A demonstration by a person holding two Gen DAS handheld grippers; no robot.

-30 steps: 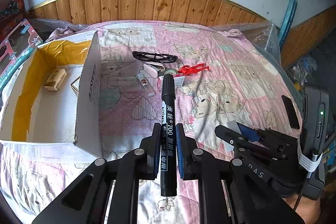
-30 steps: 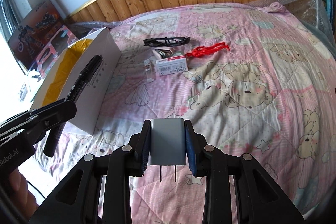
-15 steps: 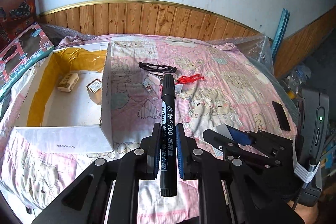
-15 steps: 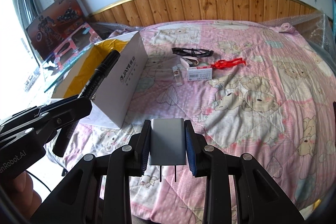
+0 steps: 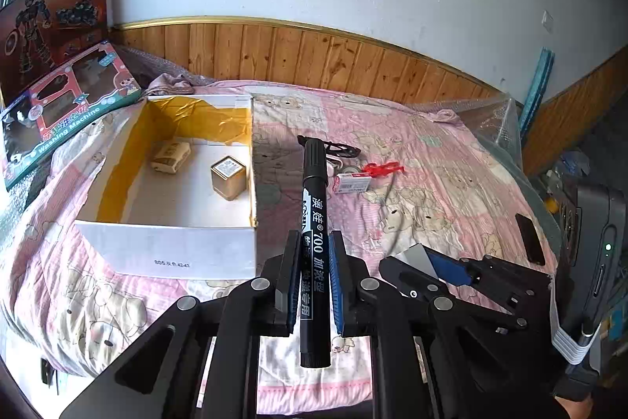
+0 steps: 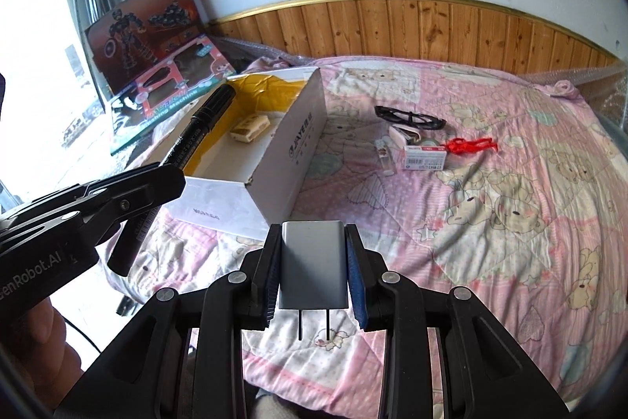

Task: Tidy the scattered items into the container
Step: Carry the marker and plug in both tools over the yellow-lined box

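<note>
Marker (image 5: 314,242) sits nearest in the left wrist view, pinched mid-barrel by the left hand-held gripper (image 5: 311,281), cap toward 12 o'clock, barrel printed "700" with Chinese characters. The right hand-held gripper (image 6: 314,271) is clamped on a grey plug adapter (image 6: 313,264), prongs pointing back at 6 o'clock. Both hang over the near edge of the bed (image 6: 510,222), short of the box (image 5: 168,250).

Risks, as I judge them: the marker is long and held only at the middle, so it could swivel or catch the box's near wall on the way in; the two grippers ride close and could knock together over the opening.

The box, at 10 o'clock in the left view, holds a tin (image 5: 229,177) and a small packet (image 5: 170,156); its end reads "805", its side "JAYE". Beyond, at 1 o'clock, glasses (image 6: 408,118), a labelled white box (image 6: 424,158) and a red clip (image 6: 473,145) lie scattered. A toy carton (image 5: 66,112) reads "Washing Machine".
</note>
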